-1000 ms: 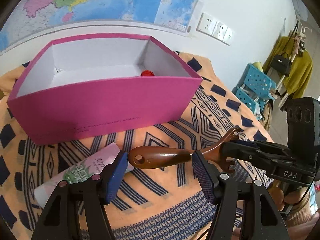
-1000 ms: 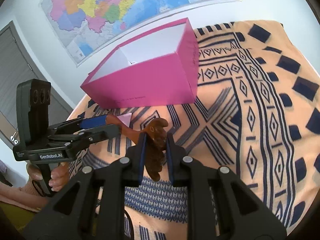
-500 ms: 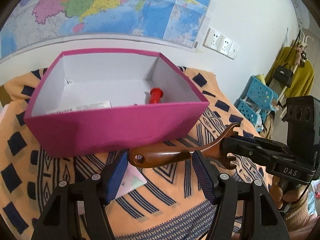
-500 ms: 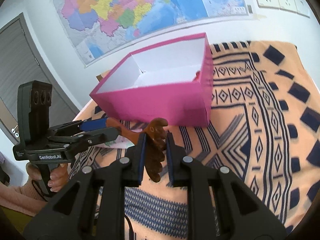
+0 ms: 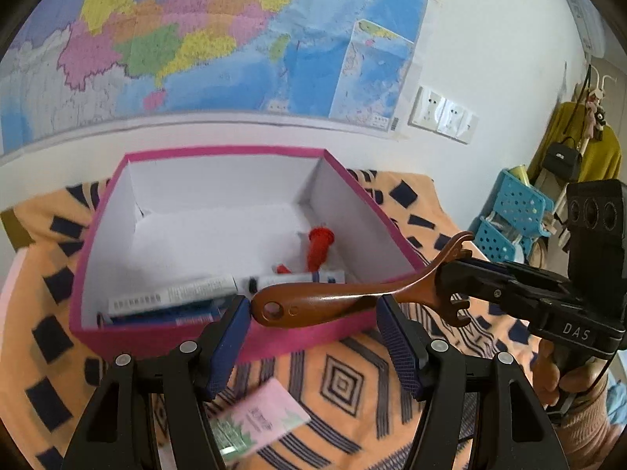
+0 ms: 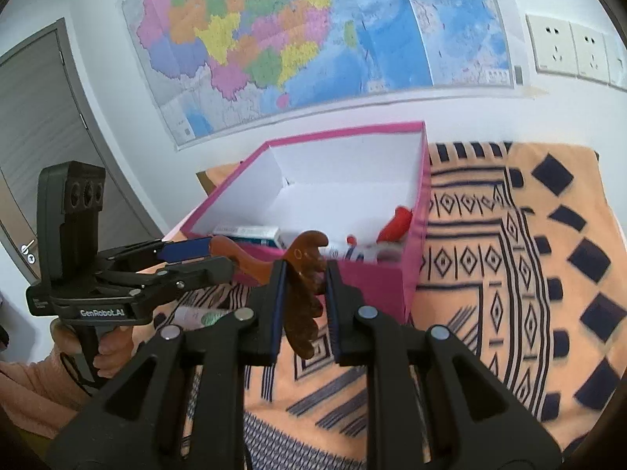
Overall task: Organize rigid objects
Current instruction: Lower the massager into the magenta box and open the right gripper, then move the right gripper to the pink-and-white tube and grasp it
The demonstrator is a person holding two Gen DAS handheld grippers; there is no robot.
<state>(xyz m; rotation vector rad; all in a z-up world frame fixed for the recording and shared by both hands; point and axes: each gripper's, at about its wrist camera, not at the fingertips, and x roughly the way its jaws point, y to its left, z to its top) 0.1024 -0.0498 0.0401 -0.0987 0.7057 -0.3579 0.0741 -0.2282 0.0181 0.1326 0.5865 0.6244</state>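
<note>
A brown wooden comb (image 5: 321, 301) with a long handle hangs just above the near wall of the open pink box (image 5: 298, 337). My left gripper (image 5: 313, 313) is shut on the handle, one pad at its holed end and one at its neck. My right gripper (image 5: 446, 278) comes in from the right, shut on the toothed head. In the right wrist view the comb head (image 6: 301, 293) sits between my right gripper's (image 6: 301, 274) pads, and the left gripper (image 6: 219, 252) holds the handle at left. Inside the pink box (image 6: 376, 282) lie a red piece (image 5: 319, 243) and some tubes and cartons (image 5: 176, 297).
An orange blanket with dark patterns (image 6: 509, 274) covers the surface. A pink and green packet (image 5: 258, 419) lies on it below the left gripper. A map and wall sockets (image 5: 443, 113) are behind the box. Blue baskets (image 5: 513, 211) stand at far right, a grey door (image 6: 39, 117) at left.
Both grippers have risen together with the comb and come closer to the box. The inside of the box has come into view, and the comb now hangs over its near wall.
</note>
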